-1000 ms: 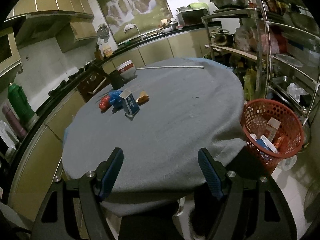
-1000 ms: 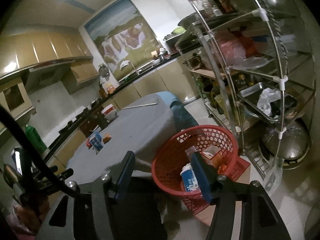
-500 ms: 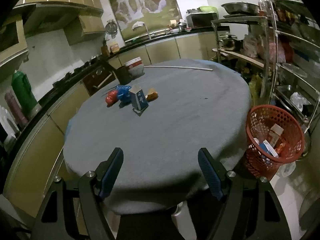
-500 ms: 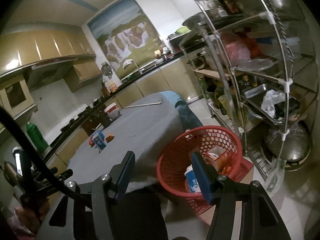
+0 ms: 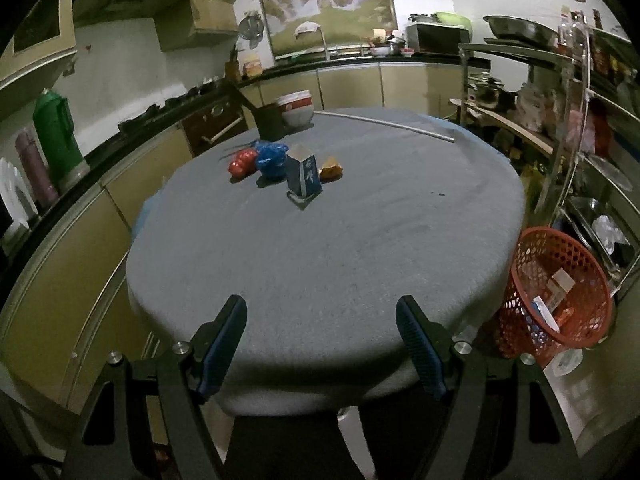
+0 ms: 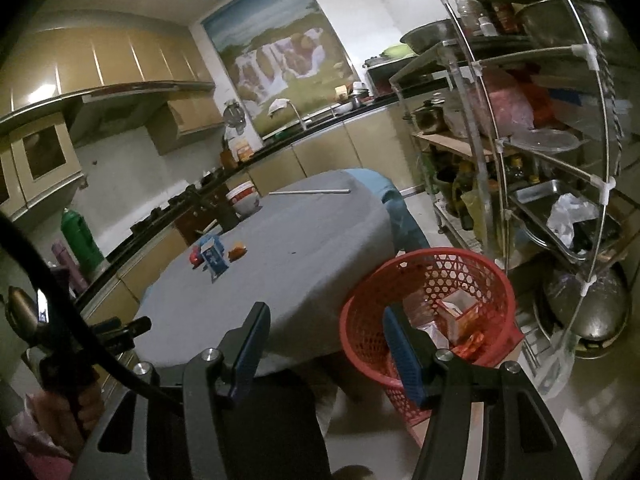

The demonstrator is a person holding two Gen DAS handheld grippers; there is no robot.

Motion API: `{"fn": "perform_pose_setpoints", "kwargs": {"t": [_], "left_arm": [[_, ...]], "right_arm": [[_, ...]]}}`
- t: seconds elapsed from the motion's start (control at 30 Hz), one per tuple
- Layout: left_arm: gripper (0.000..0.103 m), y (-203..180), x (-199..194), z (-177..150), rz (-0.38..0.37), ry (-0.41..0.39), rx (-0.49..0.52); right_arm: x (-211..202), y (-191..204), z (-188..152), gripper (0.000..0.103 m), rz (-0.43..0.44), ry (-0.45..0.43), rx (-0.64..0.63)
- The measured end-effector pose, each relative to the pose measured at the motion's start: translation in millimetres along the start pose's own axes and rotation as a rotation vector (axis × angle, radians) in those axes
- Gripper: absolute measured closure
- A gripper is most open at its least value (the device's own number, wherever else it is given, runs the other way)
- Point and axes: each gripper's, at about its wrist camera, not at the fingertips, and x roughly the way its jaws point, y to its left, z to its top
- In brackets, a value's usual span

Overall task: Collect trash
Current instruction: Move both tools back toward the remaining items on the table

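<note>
Both my left gripper [image 5: 320,312] and right gripper [image 6: 324,320] gape wide, empty; carton [image 5: 304,178] stands toward the table's [image 5: 360,240] far edge.

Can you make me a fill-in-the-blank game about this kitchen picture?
1. The basket beside the table is colored ____.
2. The blue carton stands ____ on the table.
3. The left gripper jaws are ____, holding nothing.
4. The boxes of trash lie inside the ____.

Missing words: red; upright; open; basket
</note>
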Motion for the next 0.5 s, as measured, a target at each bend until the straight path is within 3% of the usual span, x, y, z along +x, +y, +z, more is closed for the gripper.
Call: {"fn": "perform_pose_setpoints", "kwargs": {"t": [0.5], "left_arm": [[0.026,-5,31,-11,0.018,0.064,0.032]], "right_arm": [[16,-10,20,0.041,0.030,-0.011,0.044]]}}
